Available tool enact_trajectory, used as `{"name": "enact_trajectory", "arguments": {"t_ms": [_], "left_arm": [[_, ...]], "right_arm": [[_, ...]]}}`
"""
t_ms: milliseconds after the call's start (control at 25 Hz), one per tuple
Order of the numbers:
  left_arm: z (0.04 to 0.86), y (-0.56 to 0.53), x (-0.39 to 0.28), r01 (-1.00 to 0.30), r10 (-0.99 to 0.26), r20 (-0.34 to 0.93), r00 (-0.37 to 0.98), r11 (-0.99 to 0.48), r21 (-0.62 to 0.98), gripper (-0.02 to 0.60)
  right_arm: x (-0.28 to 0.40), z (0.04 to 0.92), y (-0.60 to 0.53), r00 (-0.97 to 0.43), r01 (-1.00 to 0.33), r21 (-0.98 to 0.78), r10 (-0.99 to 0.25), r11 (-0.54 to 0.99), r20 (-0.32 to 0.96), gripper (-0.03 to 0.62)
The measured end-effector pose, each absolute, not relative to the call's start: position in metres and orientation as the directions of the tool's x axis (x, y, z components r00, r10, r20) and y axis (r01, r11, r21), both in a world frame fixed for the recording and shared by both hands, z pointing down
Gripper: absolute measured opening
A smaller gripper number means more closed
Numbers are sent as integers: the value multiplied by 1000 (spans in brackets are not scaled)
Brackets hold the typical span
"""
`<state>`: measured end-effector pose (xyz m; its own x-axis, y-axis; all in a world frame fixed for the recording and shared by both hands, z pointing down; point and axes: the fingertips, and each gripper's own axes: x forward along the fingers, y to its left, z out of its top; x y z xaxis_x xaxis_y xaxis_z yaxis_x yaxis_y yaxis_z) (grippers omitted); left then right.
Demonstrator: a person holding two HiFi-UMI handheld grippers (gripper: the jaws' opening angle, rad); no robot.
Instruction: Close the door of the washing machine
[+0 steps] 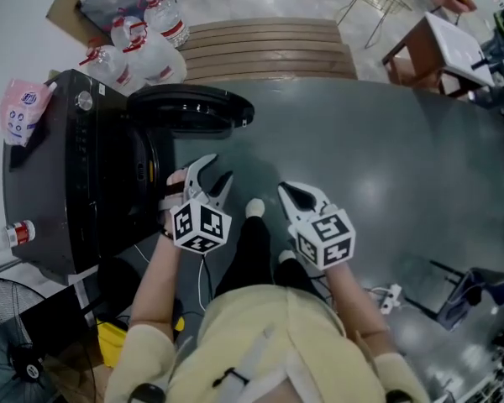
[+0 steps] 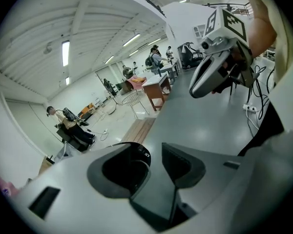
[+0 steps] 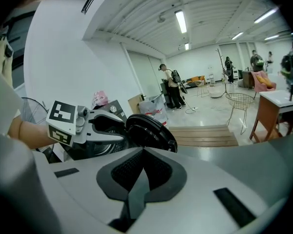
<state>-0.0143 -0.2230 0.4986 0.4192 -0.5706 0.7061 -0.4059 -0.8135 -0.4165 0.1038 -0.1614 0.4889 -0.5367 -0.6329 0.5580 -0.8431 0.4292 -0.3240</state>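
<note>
The washing machine is on the left, its door swung out, the left hand-held gripper by its front, the right hand-held gripper further right

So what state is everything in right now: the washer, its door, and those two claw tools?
Washing machine: front opening uncovered.
Washing machine door: open, swung out from the machine.
Left gripper: jaws apart, nothing between them.
Right gripper: jaws together, holding nothing.

Black washing machine and door — glossy grey floor.
</note>
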Motion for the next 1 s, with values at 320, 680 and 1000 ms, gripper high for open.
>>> {"name": "enact_trajectory", "arguments": {"t_ms": [320,680,1000], "left_arm": [[535,-294,-13,-266,-513,749,418,-858,-439,183],[556,-361,-17,-119,-475,796,374,-876,-467,183],[576,-403,-14,45,-385,864,323,-906,-421,183]], "right_arm": [[94,524,-205,-518,-855,-344,-606,389,604,6],[105,551,-242,-467,-884,-343,-617,317,633,6],[96,570,-255,-445,-896,-332,-597,295,668,6]]}}
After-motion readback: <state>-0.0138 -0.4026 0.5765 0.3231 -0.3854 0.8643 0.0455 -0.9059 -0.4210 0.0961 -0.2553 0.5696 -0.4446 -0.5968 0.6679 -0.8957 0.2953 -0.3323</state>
